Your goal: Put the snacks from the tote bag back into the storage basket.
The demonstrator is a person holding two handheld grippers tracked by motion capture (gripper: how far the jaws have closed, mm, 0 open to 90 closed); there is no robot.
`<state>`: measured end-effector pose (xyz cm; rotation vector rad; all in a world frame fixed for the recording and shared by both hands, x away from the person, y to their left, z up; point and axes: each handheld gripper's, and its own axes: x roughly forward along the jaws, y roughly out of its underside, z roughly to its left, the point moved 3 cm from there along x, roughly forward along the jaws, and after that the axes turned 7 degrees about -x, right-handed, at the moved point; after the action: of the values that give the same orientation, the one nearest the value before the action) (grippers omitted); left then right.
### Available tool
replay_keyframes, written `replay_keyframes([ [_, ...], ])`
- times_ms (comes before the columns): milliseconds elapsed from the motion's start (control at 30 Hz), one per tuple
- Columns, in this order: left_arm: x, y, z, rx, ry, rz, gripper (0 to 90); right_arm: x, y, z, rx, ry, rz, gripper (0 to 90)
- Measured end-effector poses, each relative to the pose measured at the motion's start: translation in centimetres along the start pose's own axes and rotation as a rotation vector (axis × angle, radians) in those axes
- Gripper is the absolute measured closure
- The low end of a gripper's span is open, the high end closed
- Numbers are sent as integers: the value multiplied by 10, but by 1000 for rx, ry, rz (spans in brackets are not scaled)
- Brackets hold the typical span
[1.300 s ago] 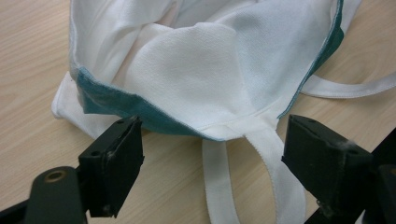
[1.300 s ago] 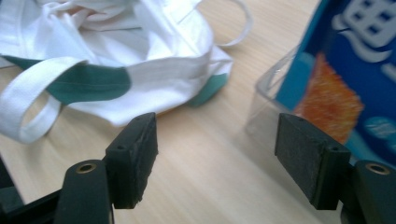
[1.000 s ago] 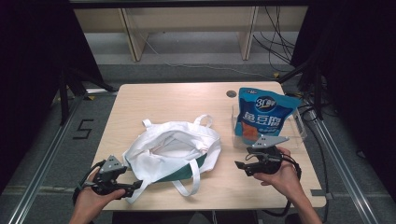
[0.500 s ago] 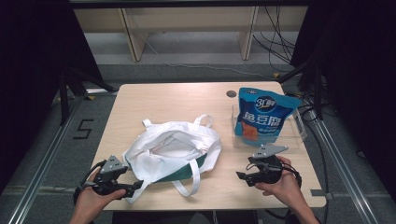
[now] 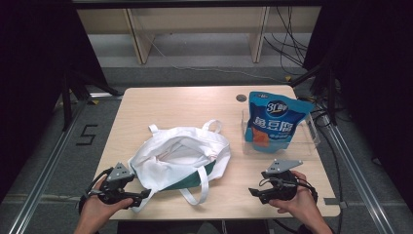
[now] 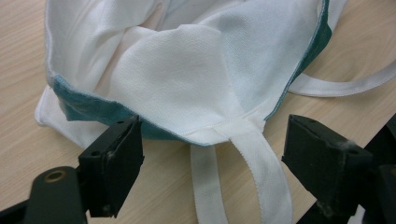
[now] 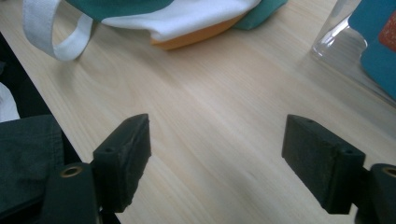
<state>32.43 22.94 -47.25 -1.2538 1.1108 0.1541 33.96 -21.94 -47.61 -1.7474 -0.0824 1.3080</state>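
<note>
Tote bag (image 5: pixel 180 158), white with a teal lining, lies open-mouthed on the wooden table (image 5: pixel 160 105), one strap (image 5: pixel 197 187) looping toward the near edge. Left gripper (image 5: pixel 139 195) sits at the bag's near-left corner, jaws spread either side of a strap's base. Right gripper (image 5: pixel 255 191) hovers over bare wood, jaws spread, empty. Behind it a blue snack pouch (image 5: pixel 272 122) stands in a clear bin (image 5: pixel 311 141).

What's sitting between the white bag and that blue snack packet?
Nothing: in the high view a bare strip of table separates the white bag from the clear bin holding the blue snack packet.
</note>
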Motion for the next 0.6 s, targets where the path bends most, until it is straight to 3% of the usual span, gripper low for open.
replay_keyframes([
  [33, 0, -1, 1, 17, 1, -6, 194, 0, 1, 1, 6, -1, 1, 233],
  [133, 0, 0, 1, 16, -3, 0, 194, 0, 0, 1, 11, 5, -2, 232],
  [200, 2, 0, -1, -17, -4, -12, 195, -1, 1, -2, -11, 8, 16, 231],
  [233, 2, -1, 0, 5, -3, -24, 194, -2, 1, 0, 17, 1, 23, 232],
  [267, 1, 0, -1, -9, 0, -7, 194, -1, 2, -3, -11, 14, 21, 231],
  [333, 0, -1, 2, 21, -5, 1, 194, -1, 3, -5, -11, 13, 22, 231],
  [433, 1, 0, 2, 8, -10, -19, 194, -1, 3, -5, -10, 17, 29, 232],
  [467, 0, -1, 3, 20, -9, -5, 194, -1, 3, -5, -10, 17, 31, 232],
  [500, -1, 0, 2, 4, -8, 6, 194, 2, 3, -5, -10, 27, 6, 232],
  [600, -4, -1, 6, 5, -9, 0, 194, 1, 3, -4, -5, 16, 35, 233],
])
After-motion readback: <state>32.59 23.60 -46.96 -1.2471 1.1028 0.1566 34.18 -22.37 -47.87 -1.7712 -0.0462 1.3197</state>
